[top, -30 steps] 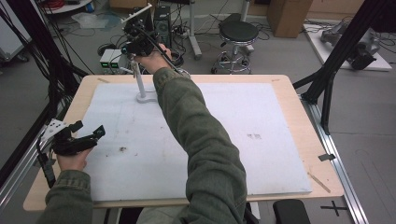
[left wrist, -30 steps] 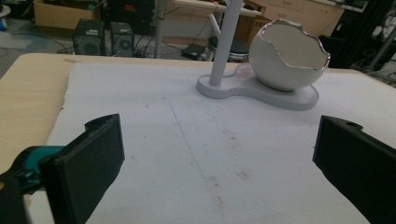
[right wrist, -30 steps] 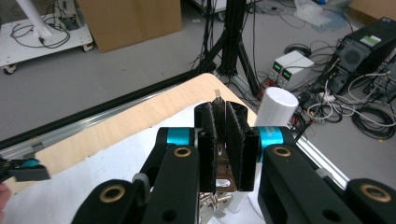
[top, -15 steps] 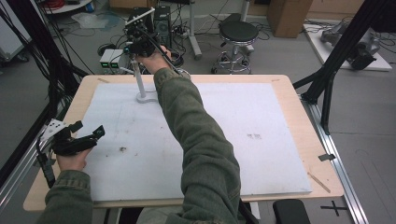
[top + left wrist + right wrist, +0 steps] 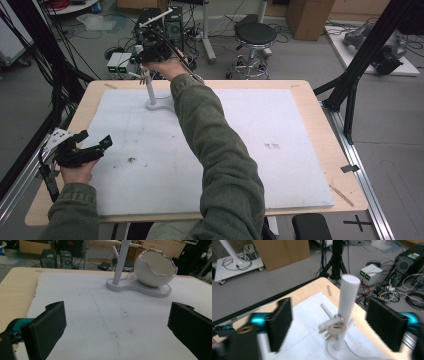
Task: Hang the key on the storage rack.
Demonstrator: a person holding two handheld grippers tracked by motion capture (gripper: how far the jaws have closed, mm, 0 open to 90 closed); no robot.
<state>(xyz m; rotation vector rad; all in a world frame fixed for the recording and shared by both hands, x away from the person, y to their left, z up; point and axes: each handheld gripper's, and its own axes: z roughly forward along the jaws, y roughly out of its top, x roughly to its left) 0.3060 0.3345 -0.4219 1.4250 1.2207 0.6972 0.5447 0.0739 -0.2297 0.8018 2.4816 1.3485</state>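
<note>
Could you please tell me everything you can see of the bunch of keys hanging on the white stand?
The bunch of keys looks like a few silvery metal keys on a ring, with a white fob pointing left in the right gripper view. It hangs on a short slanted peg of the white stand, partway up the upright post, resting against it. The right gripper sits around it, its jaws having just been opening, pads clear of the keys on both sides. The keys are slightly blurred, so their number is unclear.
</note>
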